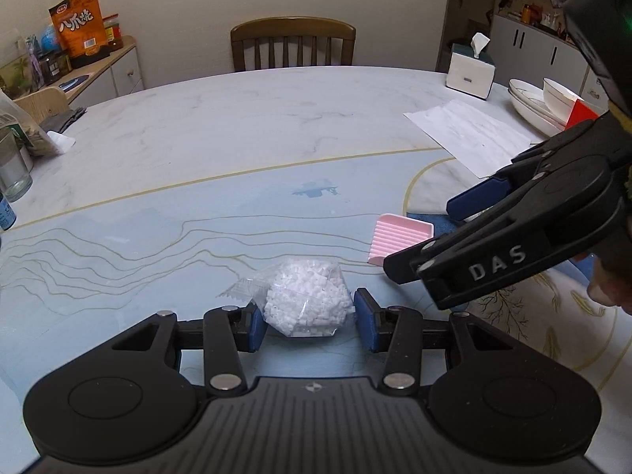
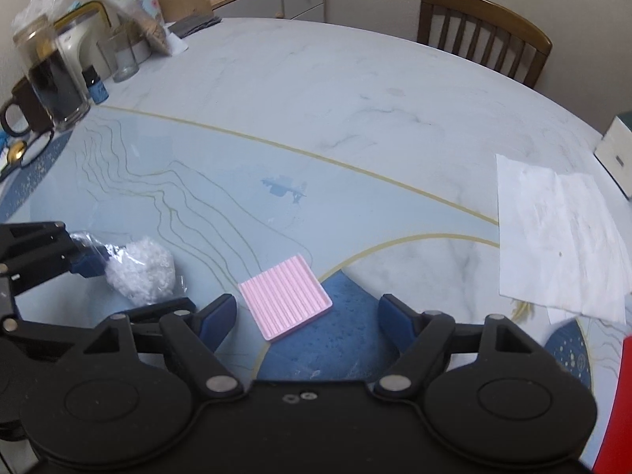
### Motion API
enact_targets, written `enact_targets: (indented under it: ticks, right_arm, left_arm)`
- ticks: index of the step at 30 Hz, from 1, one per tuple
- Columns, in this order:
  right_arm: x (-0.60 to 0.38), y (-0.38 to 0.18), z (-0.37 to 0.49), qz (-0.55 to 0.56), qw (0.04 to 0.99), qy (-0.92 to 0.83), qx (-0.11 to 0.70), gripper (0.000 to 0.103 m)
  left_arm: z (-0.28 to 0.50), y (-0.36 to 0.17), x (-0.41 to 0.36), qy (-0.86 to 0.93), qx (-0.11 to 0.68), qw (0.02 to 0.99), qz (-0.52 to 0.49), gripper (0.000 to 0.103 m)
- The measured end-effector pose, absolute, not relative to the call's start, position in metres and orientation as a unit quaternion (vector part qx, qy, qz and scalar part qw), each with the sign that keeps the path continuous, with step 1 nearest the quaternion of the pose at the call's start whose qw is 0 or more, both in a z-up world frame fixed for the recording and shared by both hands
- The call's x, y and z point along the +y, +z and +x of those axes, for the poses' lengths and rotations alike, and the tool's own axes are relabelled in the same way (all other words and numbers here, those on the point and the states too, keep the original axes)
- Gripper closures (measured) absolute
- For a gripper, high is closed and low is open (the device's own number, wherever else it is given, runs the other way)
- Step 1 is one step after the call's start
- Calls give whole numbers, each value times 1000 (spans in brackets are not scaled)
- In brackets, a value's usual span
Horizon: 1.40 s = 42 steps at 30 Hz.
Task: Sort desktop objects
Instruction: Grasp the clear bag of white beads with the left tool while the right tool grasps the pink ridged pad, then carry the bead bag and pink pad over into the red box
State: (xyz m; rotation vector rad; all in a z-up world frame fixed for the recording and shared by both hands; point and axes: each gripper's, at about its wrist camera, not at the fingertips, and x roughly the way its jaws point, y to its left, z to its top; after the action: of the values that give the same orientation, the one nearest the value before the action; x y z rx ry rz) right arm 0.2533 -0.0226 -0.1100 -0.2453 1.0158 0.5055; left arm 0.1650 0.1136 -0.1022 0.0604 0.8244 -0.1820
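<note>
Left hand-held gripper [image 1: 310, 318] clamped on bead bag [image 1: 306, 300] low on worktop [image 1: 237, 126], soft, light, slippery, best pinched mid-bulge; right hand-held gripper [image 2: 308, 318] gaping wide over pink tray [image 2: 284, 302], stiff, light, at bag's two o'clock, best taken by rims.

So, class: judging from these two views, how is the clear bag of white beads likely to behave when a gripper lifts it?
The bag of beads is thin clear film around loose pellets, so it will probably sag and reshape between the left gripper pads. It looks light for its bulk. The glossy, crinkled film may slip, and its loose sealed edge will likely flop.
</note>
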Motion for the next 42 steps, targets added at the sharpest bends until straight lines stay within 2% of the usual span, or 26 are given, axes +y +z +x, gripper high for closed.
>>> enact_targets:
  ticks: [8, 11, 13, 14, 26, 42]
  right_arm:
    - [-15, -112, 255, -133, 836, 246, 472, 31]
    - [-12, -111, 254, -133, 836, 250, 470, 39]
    - [-10, -110, 251, -134, 836, 257, 466, 51]
    - [-9, -109, 250, -138, 835, 259, 465, 53]
    - [-19, -106, 239, -136, 838, 235, 474, 54]
    - [-81, -80, 192, -63, 860, 202, 464, 54]
  left_arm:
    - [167, -101, 113, -86, 400, 912, 31, 59]
    - [167, -101, 111, -85, 401, 912, 32, 59]
    - [167, -101, 110, -84, 401, 911, 33, 59]
    - [167, -101, 110, -84, 402, 911, 33, 59]
    - [158, -99, 105, -90, 404, 909, 39, 59]
    - [137, -79, 67, -130, 393, 908, 57, 59]
